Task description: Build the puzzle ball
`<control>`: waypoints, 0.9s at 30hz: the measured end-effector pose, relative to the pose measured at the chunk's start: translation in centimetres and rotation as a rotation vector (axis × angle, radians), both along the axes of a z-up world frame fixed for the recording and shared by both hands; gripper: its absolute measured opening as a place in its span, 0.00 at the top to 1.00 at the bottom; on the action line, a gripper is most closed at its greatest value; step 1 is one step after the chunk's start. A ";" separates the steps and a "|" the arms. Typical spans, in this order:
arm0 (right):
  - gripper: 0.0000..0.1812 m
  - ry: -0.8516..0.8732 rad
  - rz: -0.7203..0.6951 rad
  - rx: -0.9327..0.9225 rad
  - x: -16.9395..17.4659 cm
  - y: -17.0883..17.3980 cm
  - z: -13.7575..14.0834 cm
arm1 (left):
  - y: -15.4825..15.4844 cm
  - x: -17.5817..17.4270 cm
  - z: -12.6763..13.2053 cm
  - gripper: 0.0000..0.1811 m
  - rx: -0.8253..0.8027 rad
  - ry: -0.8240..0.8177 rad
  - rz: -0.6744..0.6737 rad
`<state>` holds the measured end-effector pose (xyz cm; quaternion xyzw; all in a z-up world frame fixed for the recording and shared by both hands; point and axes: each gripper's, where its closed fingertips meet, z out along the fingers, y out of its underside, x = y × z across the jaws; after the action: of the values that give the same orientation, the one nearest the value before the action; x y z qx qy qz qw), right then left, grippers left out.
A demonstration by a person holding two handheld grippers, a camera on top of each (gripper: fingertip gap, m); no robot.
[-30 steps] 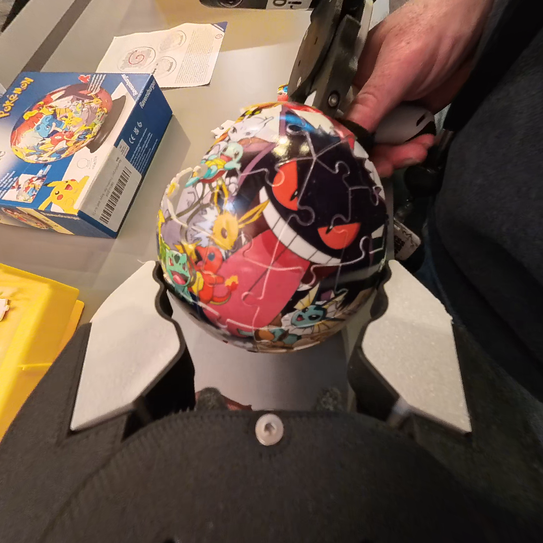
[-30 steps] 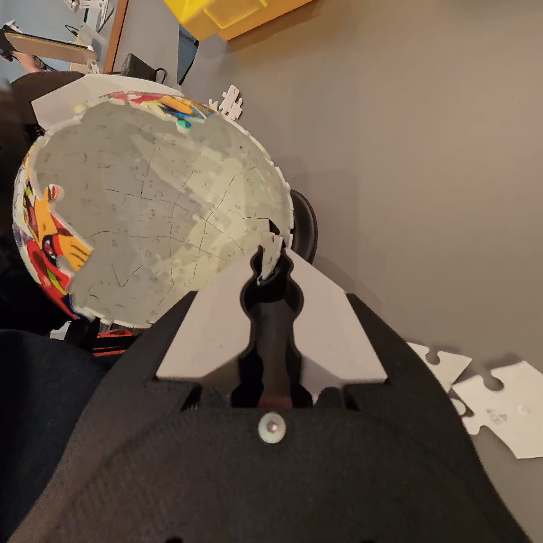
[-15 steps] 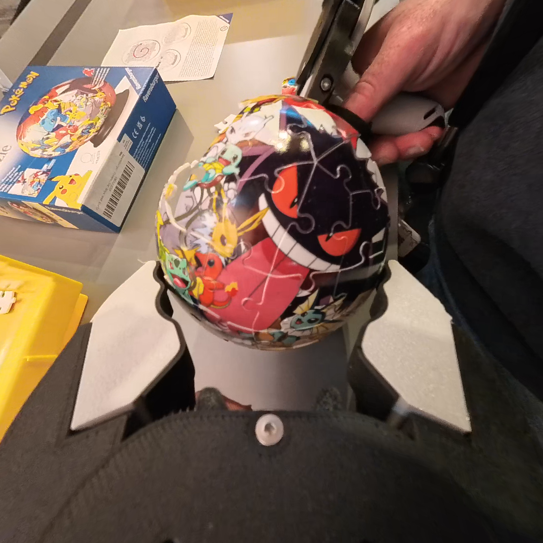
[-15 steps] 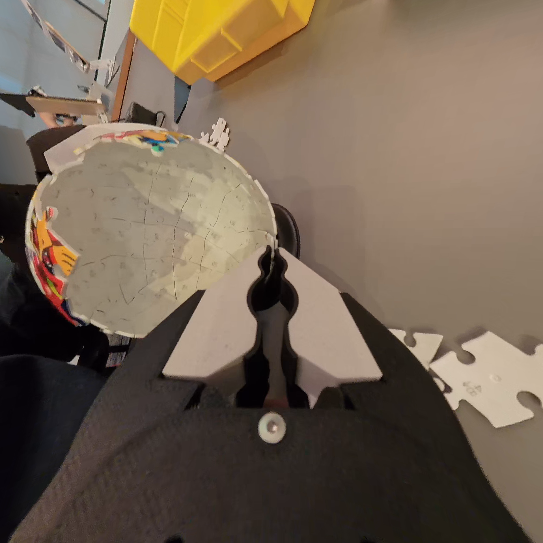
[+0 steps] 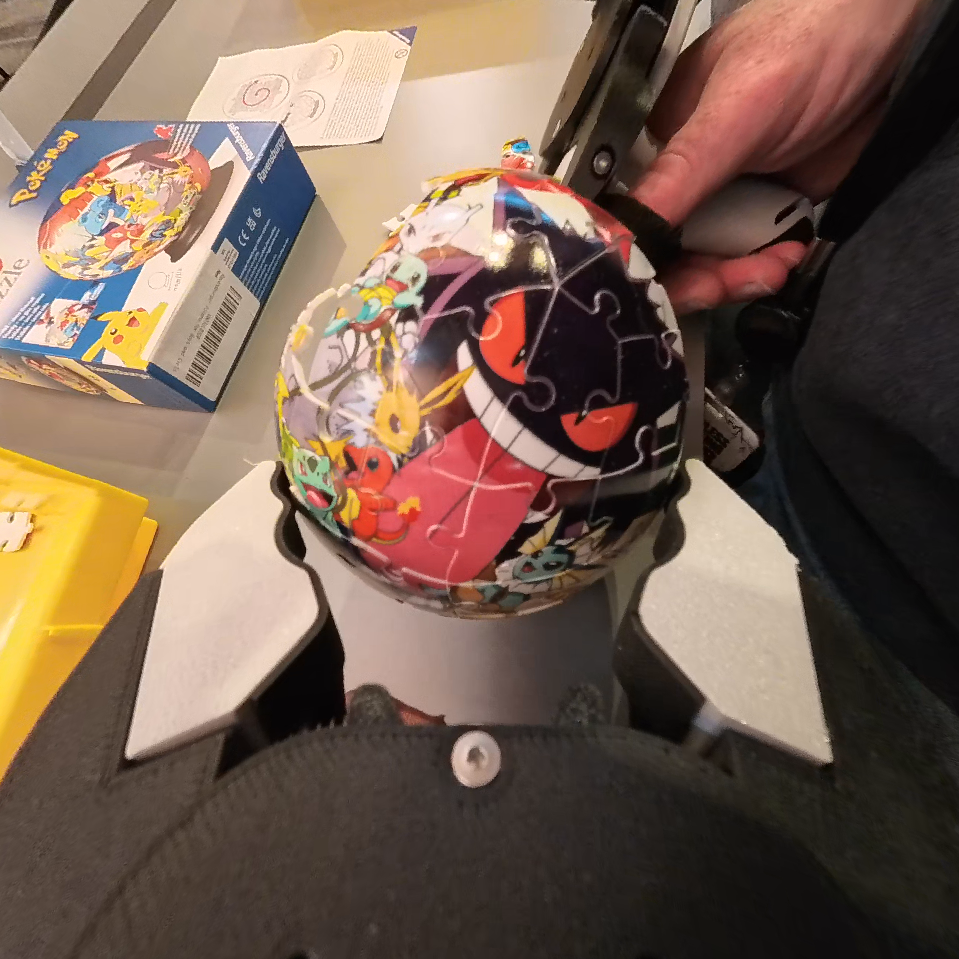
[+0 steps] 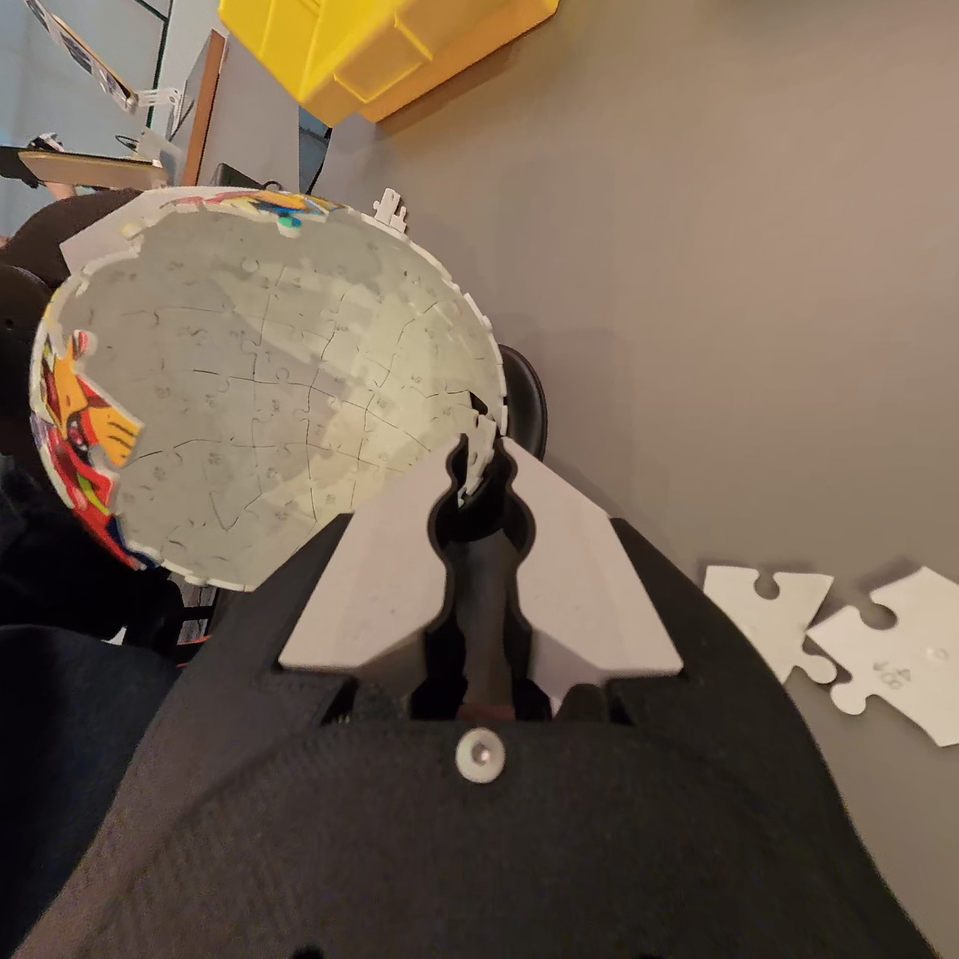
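The left tool grips the half-built puzzle ball above the table. The right tool pinches a white piece, apparently at the ball's open rim.

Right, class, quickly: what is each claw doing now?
Left claw: closed around the puzzle ball.
Right claw: closed on a puzzle piece at the ball's rim.
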<state>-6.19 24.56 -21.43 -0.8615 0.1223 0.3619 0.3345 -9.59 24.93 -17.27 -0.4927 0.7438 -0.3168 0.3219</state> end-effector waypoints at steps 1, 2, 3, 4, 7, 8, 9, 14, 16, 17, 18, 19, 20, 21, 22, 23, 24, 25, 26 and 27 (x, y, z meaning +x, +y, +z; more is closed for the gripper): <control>0.95 -0.006 0.001 0.003 0.1 0.0 0.0 | 0.0 0.0 0.0 0.28 0.001 0.000 0.000; 0.99 -0.013 -0.004 0.011 0.2 0.1 0.2 | 0.0 0.0 0.0 0.28 0.002 0.001 0.001; 0.99 -0.022 0.003 0.010 0.2 0.1 0.1 | 0.0 0.0 0.0 0.28 0.003 0.001 0.000; 0.99 -0.022 0.018 -0.001 0.1 0.0 -0.1 | 0.0 0.0 0.0 0.28 0.004 0.001 0.000; 0.99 -0.006 0.033 -0.010 -0.2 0.0 -0.2 | 0.0 0.0 0.0 0.27 0.006 0.003 -0.001; 0.99 -0.018 0.034 -0.007 -0.1 0.1 -0.2 | 0.0 0.0 0.0 0.27 0.006 0.004 0.000; 0.98 -0.028 0.035 -0.004 0.0 0.1 -0.2 | 0.0 0.0 0.0 0.27 0.006 0.004 0.000; 0.96 -0.080 0.118 0.032 -0.1 -0.3 0.2 | 0.0 0.0 0.0 0.27 0.006 0.003 0.001; 0.93 -0.102 0.187 0.095 0.0 -0.4 0.9 | 0.0 0.0 0.0 0.27 0.009 0.003 0.000; 0.93 -0.110 0.222 0.130 -0.1 -0.4 1.4 | 0.0 0.0 0.0 0.27 0.010 0.003 -0.001; 0.93 -0.126 0.280 0.144 -0.4 -0.6 1.6 | 0.0 0.0 0.0 0.27 0.011 0.004 -0.002; 0.93 -0.145 0.329 0.176 -0.8 -0.6 1.9 | 0.0 0.0 0.0 0.28 0.013 0.005 -0.004; 0.95 -0.170 0.373 0.204 -1.1 -0.6 2.0 | 0.0 0.0 0.0 0.27 0.015 0.007 -0.005; 0.95 -0.206 0.422 0.219 -1.3 -0.7 2.0 | 0.0 0.0 0.0 0.27 0.015 0.008 -0.005; 0.94 -0.250 0.459 0.241 -1.4 -0.5 1.9 | 0.0 0.0 -0.1 0.28 0.016 0.010 -0.006; 0.94 -0.289 0.494 0.274 -1.4 -0.4 2.0 | 0.1 -0.1 -0.1 0.27 0.017 0.012 -0.007; 0.96 -0.320 0.533 0.297 -1.5 -0.4 1.9 | 0.1 -0.1 -0.1 0.27 0.017 0.014 -0.009; 0.96 -0.346 0.573 0.322 -1.5 -0.5 2.0 | 0.1 -0.1 -0.1 0.27 0.020 0.016 -0.011; 0.95 -0.374 0.616 0.356 -1.5 -0.7 2.0 | 0.1 0.0 -0.1 0.27 0.022 0.017 -0.014; 0.93 -0.401 0.666 0.391 -1.5 -1.0 2.1 | 0.1 0.0 -0.1 0.27 0.023 0.019 -0.015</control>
<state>-7.71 23.57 -19.33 -0.8276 -0.3005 0.2919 0.3735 -9.63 25.04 -17.38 -0.4862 0.7542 -0.3059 0.3180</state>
